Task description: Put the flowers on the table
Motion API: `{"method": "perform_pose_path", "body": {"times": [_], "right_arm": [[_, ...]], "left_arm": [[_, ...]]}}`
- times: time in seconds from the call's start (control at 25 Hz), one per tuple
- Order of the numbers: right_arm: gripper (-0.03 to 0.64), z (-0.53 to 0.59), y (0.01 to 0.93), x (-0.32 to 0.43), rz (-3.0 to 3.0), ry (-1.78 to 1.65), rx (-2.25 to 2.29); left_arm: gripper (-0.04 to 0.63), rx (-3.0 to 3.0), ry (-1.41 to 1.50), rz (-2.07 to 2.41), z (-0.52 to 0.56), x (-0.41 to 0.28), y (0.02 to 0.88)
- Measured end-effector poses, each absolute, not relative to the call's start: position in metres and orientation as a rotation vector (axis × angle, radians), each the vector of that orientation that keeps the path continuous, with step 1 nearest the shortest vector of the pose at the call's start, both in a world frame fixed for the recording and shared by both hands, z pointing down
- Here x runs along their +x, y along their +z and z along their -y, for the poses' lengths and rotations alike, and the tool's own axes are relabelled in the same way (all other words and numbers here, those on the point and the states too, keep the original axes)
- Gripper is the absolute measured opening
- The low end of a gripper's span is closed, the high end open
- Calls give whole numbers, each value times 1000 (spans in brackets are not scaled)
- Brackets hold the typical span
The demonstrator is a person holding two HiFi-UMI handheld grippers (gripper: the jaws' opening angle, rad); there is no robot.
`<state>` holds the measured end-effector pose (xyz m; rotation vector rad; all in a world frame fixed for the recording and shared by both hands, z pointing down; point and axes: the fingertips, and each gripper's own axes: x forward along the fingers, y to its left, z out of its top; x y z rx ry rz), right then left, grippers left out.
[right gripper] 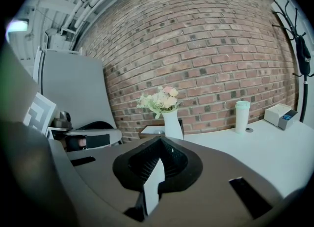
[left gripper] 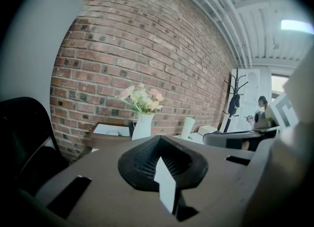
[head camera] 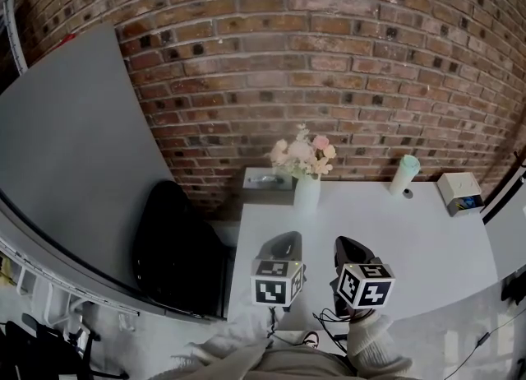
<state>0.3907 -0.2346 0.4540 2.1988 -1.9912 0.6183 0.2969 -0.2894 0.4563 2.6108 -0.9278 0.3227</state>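
Brick wall [head camera: 329, 57]: red-brown, fills the whole background behind the table.
Grey panel [head camera: 74, 148]: large and flat, leans across the left side in front of the wall.
Table [head camera: 411, 247]: white, runs from the near grippers to the wall; mostly bare on the near half.
Black chair [head camera: 173, 247]: dark and glossy, sits just left of the table, under the grey panel.
Left gripper [head camera: 282, 247]: low over the near edge of the table, pointing toward the wall; jaws pressed together, nothing between them.
Right gripper [head camera: 353, 251]: just beside the left one, pointing the same way; jaws also closed and empty.
Small stand [head camera: 265, 179]: brown-sided, white-topped, against the wall at the table's far left corner.
Vase [head camera: 306, 193]: white, upright, at the far left corner of the table, just beside the small stand.
Flowers [head camera: 302, 155]: pale pink, cream and white bunch, held in the vase, well apart from both grippers.
Tumbler [head camera: 404, 174]: mint green, upright near the wall, right of the vase.
Box [head camera: 459, 192]: small, white, at the far right of the table.
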Motion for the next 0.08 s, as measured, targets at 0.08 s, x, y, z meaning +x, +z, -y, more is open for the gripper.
{"method": "perform_pose_path", "body": {"times": [0.08], "right_arm": [[23, 235, 455, 393, 1992, 621, 2198]], "left_arm": [[9, 2607, 323, 925, 289, 299, 458]]}}
